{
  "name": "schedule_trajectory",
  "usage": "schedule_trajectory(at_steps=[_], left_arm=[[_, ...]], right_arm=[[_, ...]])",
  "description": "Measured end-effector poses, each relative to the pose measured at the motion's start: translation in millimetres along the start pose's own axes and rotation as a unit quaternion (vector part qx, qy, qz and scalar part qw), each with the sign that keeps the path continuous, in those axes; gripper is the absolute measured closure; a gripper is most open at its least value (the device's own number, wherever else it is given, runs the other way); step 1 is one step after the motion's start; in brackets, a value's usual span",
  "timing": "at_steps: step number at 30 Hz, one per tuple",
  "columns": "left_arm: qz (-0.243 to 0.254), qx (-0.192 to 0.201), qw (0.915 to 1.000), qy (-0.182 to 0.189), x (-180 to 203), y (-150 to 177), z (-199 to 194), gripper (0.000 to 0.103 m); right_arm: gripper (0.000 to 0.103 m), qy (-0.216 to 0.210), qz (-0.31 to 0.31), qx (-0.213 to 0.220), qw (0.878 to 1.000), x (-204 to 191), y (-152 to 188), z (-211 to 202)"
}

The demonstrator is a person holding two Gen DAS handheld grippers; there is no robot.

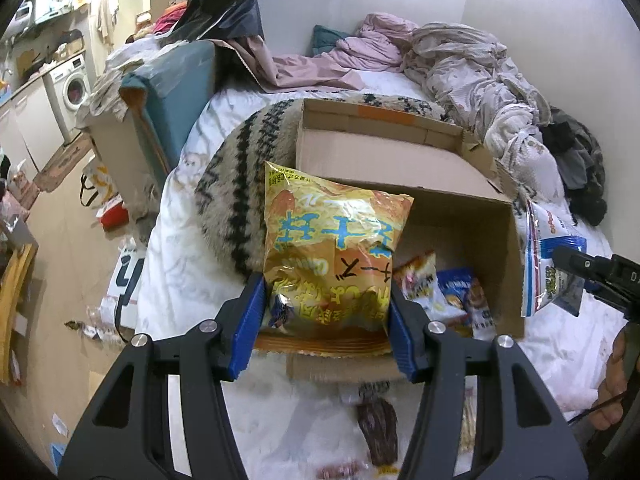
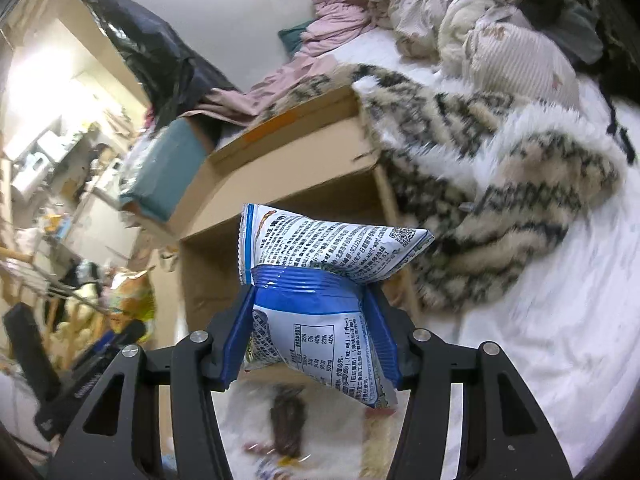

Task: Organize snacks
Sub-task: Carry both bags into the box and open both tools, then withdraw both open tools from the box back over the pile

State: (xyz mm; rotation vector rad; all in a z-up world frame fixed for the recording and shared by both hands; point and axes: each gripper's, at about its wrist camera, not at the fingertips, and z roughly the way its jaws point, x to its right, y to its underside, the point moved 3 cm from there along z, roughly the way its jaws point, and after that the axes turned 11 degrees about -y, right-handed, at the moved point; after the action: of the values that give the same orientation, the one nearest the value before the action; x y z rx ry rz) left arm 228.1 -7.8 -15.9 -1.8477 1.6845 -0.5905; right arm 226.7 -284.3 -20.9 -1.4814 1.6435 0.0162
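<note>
My left gripper (image 1: 326,308) is shut on a yellow snack bag (image 1: 332,248), held over the near edge of an open cardboard box (image 1: 384,160) on the bed. Two snack packets (image 1: 444,292) lie inside the box. My right gripper (image 2: 310,320) is shut on a blue and white snack bag (image 2: 320,280), held in front of the same box (image 2: 292,168). That bag also shows in the left wrist view (image 1: 550,256), to the right of the box. A dark snack packet (image 1: 378,428) lies on the sheet below the grippers.
A fuzzy patterned blanket (image 1: 240,176) lies left of and behind the box. Crumpled bedding and clothes (image 1: 472,72) pile up at the back. A teal box (image 1: 172,92) stands beside the bed. The floor on the left (image 1: 60,240) is cluttered.
</note>
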Motion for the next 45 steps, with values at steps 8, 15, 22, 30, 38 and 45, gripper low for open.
schedule_trajectory(at_steps=[8,15,22,30,38,45], left_arm=[[0.026,-0.016,0.9995,0.005,19,12,41,0.050],[0.040,-0.034,0.9986,0.001,33,23,55,0.050],[0.047,-0.040,0.9981,-0.002,36,28,59,0.050],[0.035,-0.051,0.9980,0.012,36,29,63,0.048],[0.033,-0.052,0.9974,0.039,41,30,54,0.016],[0.035,-0.048,0.9977,0.033,39,30,48,0.016]], right_arm=[[0.046,0.087,-0.043,-0.032,0.995,19,1,46],[0.046,0.148,-0.152,-0.091,0.973,-1,27,91],[0.043,0.063,-0.067,-0.117,0.989,11,30,102],[0.034,0.078,-0.068,-0.105,0.989,12,26,86],[0.018,0.069,-0.079,-0.050,0.993,3,13,58],[0.018,0.061,-0.048,-0.059,0.995,9,15,59]])
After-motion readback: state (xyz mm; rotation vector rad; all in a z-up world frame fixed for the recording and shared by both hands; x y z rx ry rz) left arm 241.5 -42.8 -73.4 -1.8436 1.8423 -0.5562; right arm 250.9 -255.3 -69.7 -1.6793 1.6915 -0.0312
